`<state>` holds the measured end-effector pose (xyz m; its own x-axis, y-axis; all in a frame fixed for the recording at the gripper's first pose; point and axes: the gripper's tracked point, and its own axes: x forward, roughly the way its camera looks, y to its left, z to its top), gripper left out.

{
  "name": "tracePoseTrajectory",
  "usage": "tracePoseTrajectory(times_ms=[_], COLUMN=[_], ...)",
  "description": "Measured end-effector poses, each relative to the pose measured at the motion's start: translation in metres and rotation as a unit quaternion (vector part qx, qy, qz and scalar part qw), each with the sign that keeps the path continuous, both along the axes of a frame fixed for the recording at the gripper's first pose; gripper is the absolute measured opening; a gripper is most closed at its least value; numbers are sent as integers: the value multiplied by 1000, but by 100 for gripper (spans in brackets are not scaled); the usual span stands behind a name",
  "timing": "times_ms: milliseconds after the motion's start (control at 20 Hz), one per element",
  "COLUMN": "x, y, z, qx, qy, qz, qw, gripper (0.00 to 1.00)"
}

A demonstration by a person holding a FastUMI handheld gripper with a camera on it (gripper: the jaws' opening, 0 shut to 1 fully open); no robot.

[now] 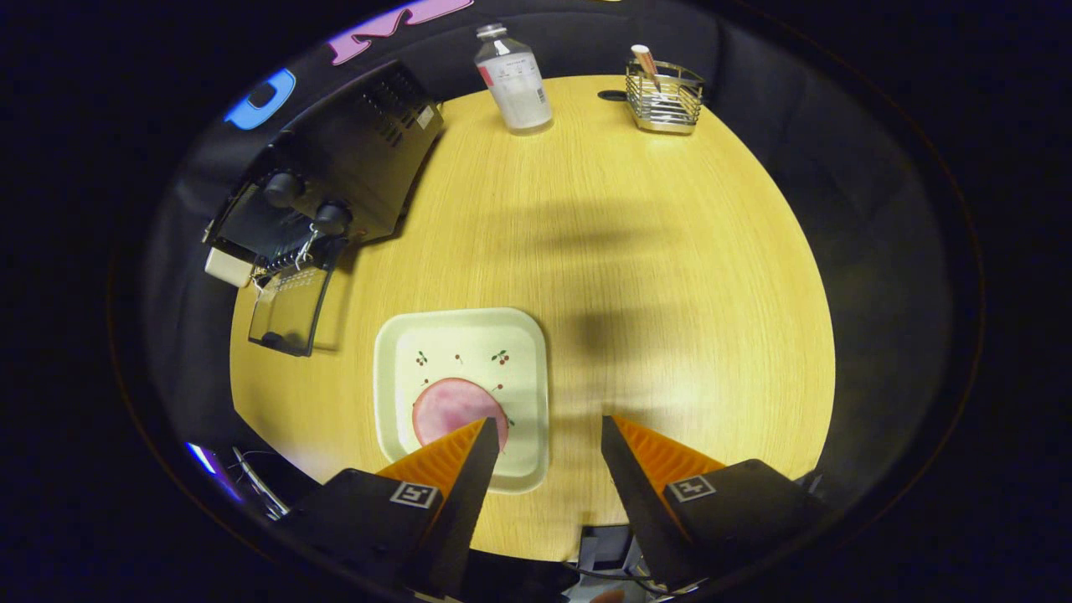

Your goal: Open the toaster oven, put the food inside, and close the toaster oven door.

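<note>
Wooden table (653,276) holds open toaster oven (335,184), bottle (515,79), wire basket (666,100), ham slice (452,406) on plate (461,335); tool (548,431) spread, empty.

No readable text on anything

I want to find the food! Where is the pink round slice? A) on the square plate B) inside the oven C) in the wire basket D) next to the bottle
A: the pink slice lies on the square plate, just ahead of the open gripper, one of its fingers overlapping it.
</note>
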<state>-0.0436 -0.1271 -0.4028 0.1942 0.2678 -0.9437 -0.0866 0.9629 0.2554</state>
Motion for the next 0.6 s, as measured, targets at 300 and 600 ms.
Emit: tracePoseTrajectory(times_ms=[300, 600], x=[11, 15], y=[12, 0], z=[-20, -26], qx=[24, -45], qy=[46, 48], qz=[6, 45], qw=[999, 997], gripper=[55, 16])
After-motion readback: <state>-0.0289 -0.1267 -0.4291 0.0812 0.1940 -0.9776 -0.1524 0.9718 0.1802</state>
